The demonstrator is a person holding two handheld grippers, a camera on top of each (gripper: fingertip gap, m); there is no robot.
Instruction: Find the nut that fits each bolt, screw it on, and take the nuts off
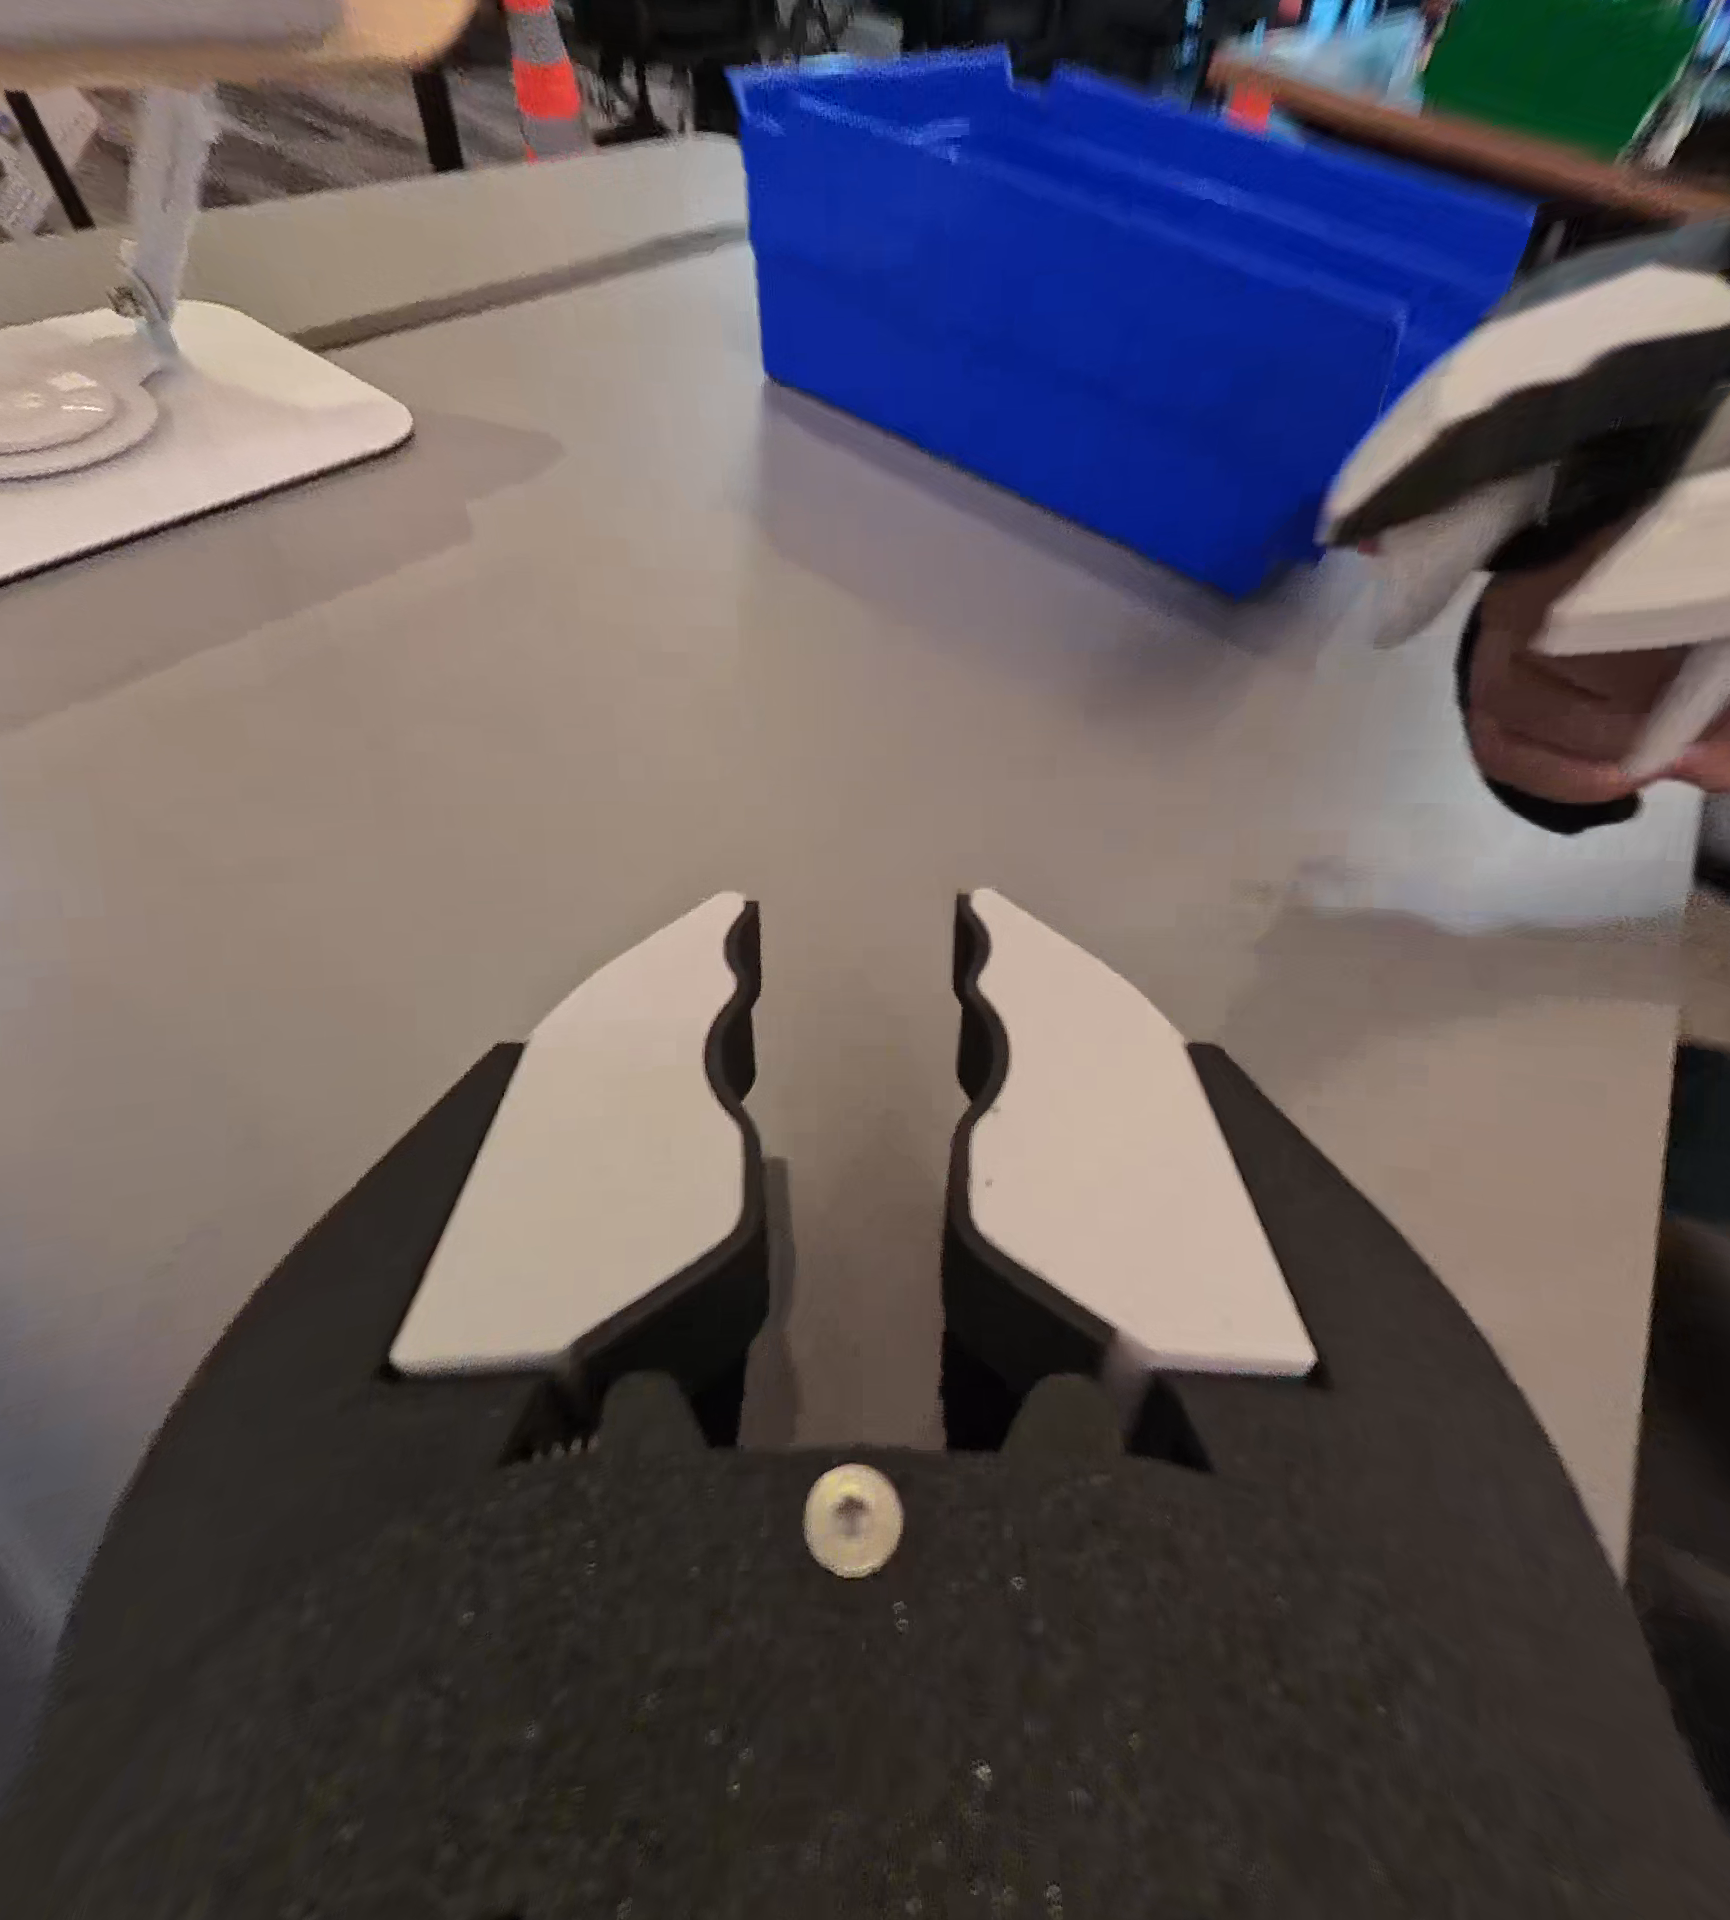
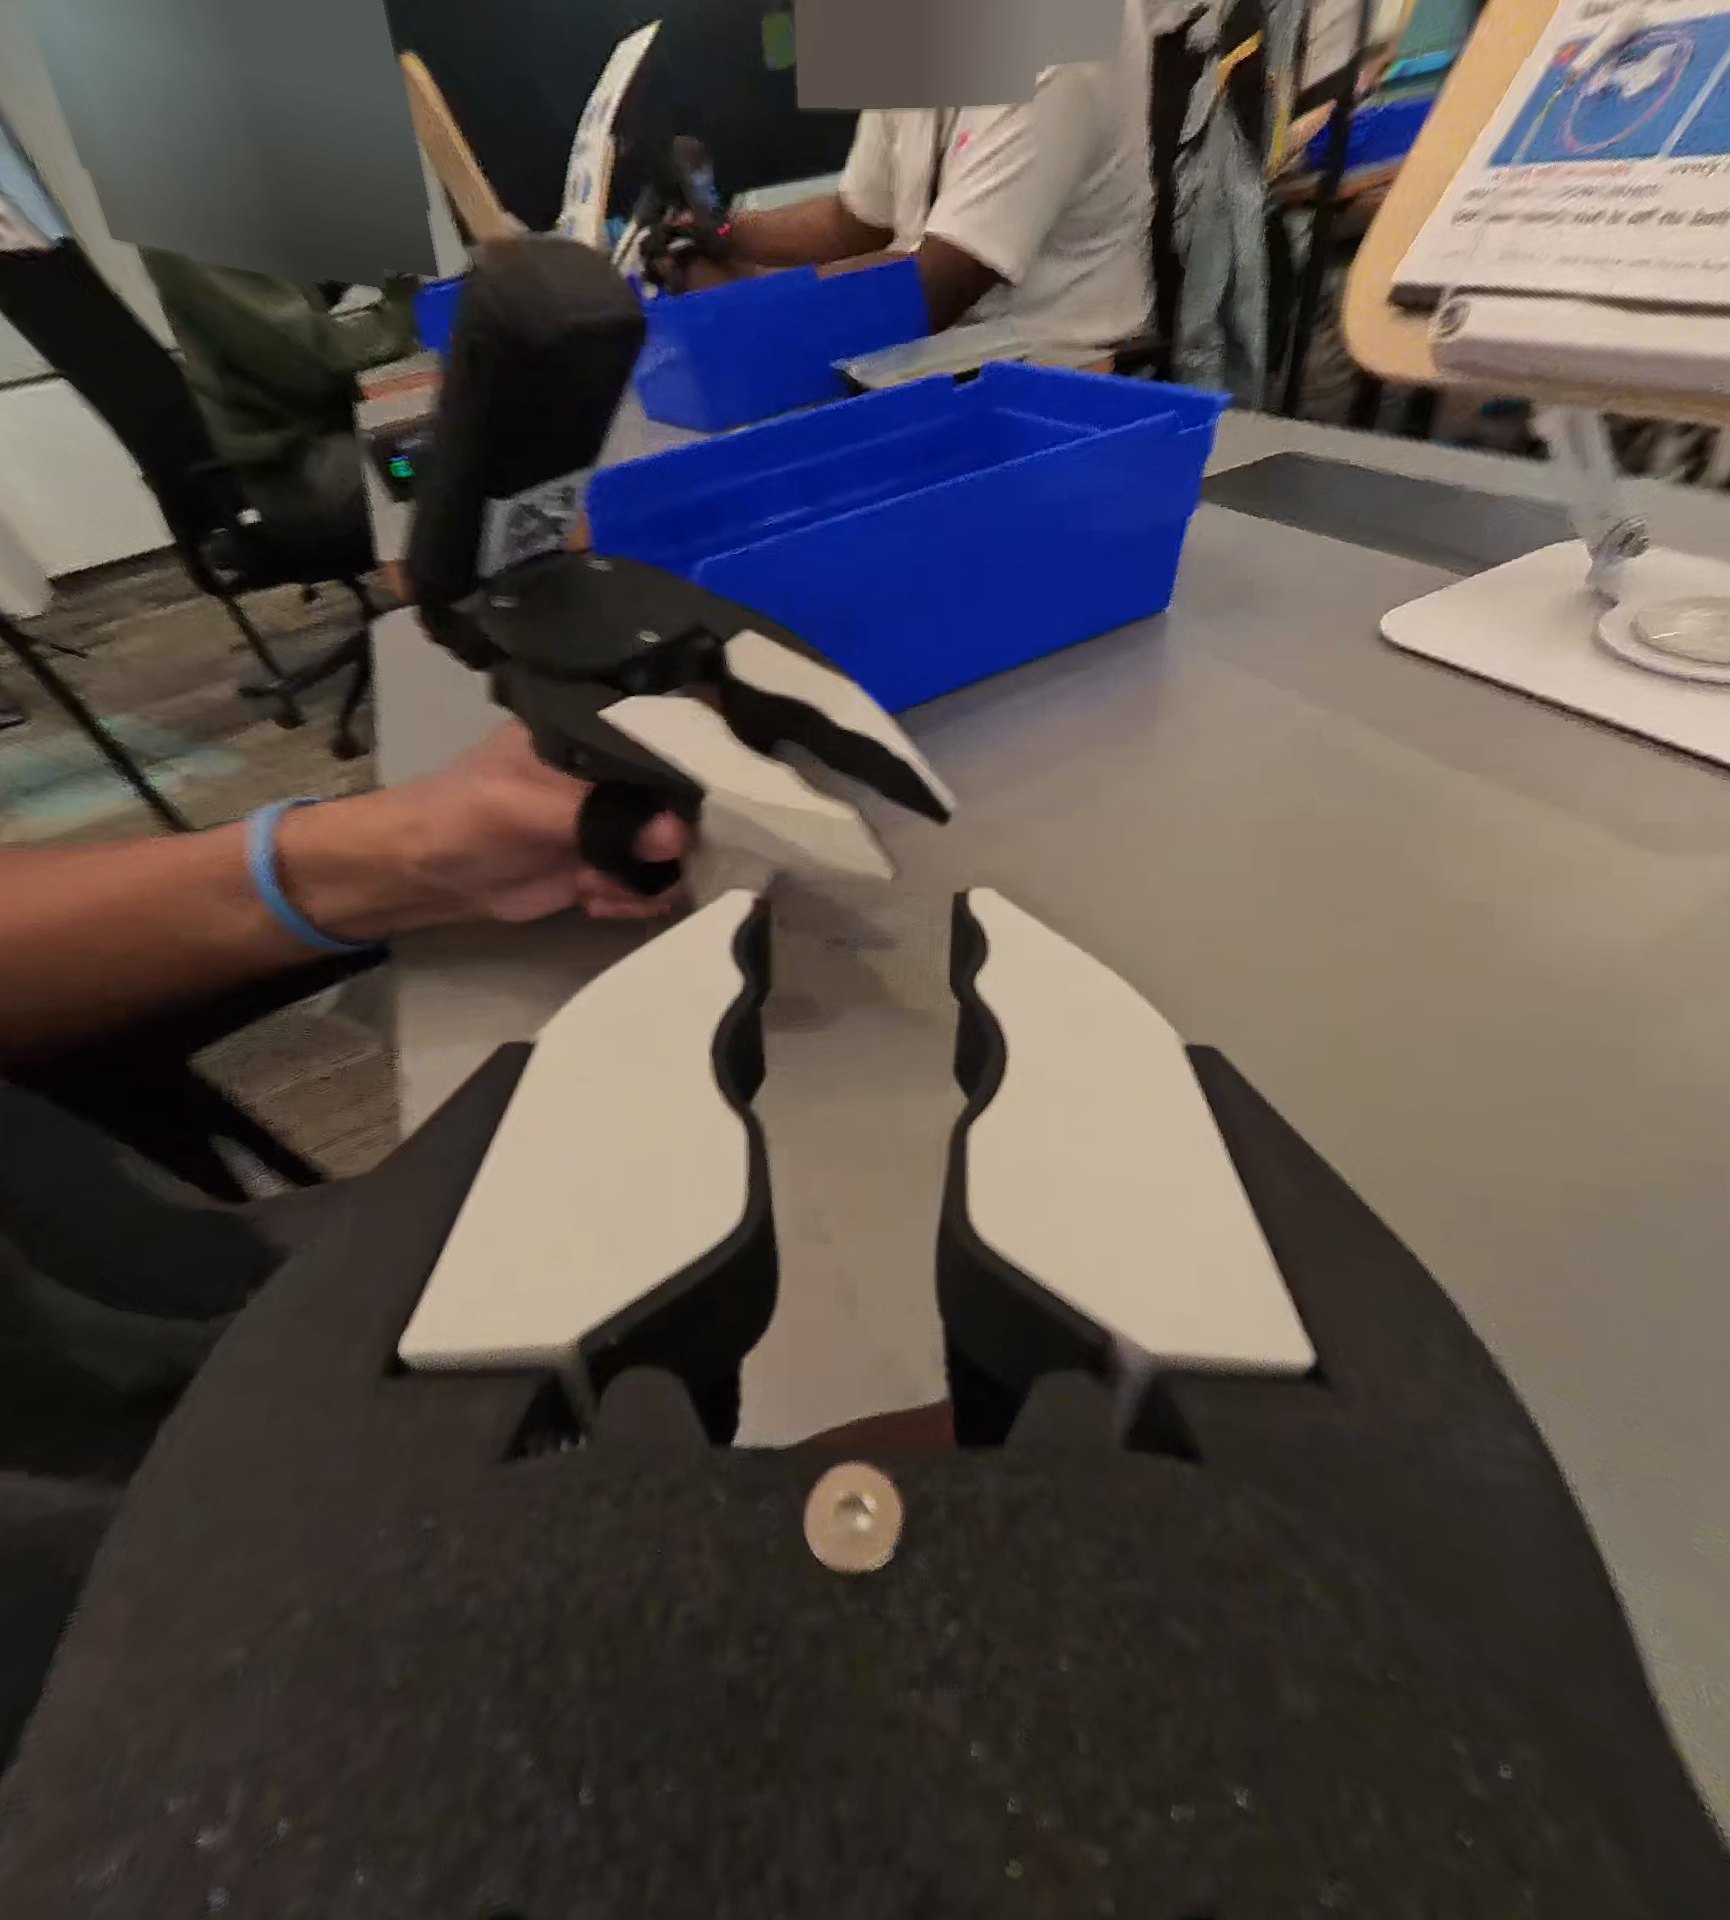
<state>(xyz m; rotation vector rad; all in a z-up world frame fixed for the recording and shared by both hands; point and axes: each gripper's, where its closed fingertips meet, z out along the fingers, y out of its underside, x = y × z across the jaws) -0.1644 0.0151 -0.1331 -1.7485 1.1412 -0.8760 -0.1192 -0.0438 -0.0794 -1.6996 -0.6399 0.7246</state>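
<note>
No bolt or nut shows in either view. My left gripper (image 1: 856, 914) is open and empty above the grey table (image 1: 528, 779). My right gripper (image 2: 861, 909) is open and empty above the same table (image 2: 1360, 935). A blue bin (image 1: 1100, 343) stands ahead of the left gripper; its inside is hidden in the left wrist view. In the right wrist view the blue bin (image 2: 944, 520) looks empty where its inside shows. The right gripper also shows at the right of the left wrist view (image 1: 1380, 561). The left gripper shows in the right wrist view (image 2: 902, 842), held by a hand, just ahead of my right fingertips.
A white stand base (image 1: 113, 436) with a round disc sits at the table's far left; it also shows in the right wrist view (image 2: 1567, 644) under a tilted board bearing a printed sheet (image 2: 1619, 156). A second blue bin (image 2: 767, 343) and a seated person (image 2: 996, 208) are behind. My hands' fingertips stand some 10 cm from each other.
</note>
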